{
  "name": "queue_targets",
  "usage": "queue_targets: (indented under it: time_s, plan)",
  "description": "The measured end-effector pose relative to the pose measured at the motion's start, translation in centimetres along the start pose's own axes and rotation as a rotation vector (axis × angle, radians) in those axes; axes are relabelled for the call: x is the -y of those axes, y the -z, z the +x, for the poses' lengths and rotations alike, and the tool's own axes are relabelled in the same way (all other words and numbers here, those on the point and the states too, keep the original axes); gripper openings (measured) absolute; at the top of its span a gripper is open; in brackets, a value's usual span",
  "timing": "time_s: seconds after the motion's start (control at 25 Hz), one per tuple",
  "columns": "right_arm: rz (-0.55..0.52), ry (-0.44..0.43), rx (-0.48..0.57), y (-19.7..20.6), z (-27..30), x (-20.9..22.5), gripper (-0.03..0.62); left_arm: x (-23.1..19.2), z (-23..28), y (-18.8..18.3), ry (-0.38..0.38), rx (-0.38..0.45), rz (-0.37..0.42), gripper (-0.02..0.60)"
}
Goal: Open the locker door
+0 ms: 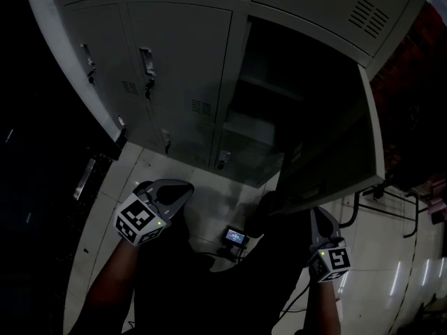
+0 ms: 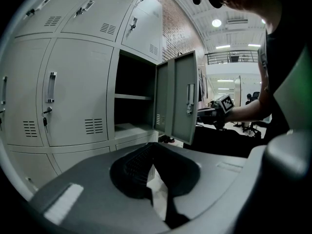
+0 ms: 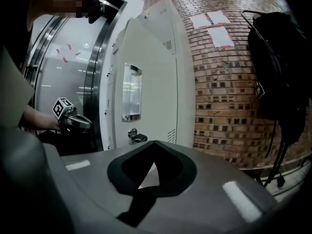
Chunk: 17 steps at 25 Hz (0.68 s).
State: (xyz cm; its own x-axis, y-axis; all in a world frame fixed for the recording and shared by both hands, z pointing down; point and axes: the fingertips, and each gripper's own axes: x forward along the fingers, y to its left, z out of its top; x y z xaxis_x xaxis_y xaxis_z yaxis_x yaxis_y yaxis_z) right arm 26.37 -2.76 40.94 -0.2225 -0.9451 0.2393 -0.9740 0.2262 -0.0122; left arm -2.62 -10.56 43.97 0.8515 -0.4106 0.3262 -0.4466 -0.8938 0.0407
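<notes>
The grey locker bank (image 1: 174, 61) has one door (image 1: 335, 152) swung wide open, showing a dark compartment (image 1: 279, 96) with a shelf. My right gripper (image 1: 320, 218) is shut and holds nothing. In the head view it sits just under that door's free edge. The right gripper view faces the door's outer side (image 3: 151, 82), with its recessed handle (image 3: 130, 92) and lock (image 3: 136, 136) beyond the shut right gripper (image 3: 155, 143). My left gripper (image 1: 178, 189) is shut on nothing, in front of the closed lockers. Its own view looks past the left gripper (image 2: 154, 147) at the open door (image 2: 178, 96).
Closed lockers with handles (image 1: 147, 65) stand left of the open one. A black backpack (image 3: 273, 67) hangs on a rack against the brick wall (image 3: 219, 91), right of the door. A small lit screen (image 1: 235, 237) shows low between the grippers. The floor is pale tile (image 1: 209, 201).
</notes>
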Motion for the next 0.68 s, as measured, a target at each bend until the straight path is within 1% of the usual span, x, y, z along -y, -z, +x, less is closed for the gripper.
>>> queue_targets:
  time_s: [0.68]
  plan:
    - [-0.005,-0.008,0.017,-0.07,-0.35,-0.11,0.002,0.17,0.25,0.09,0.001,-0.006,0.001,0.011]
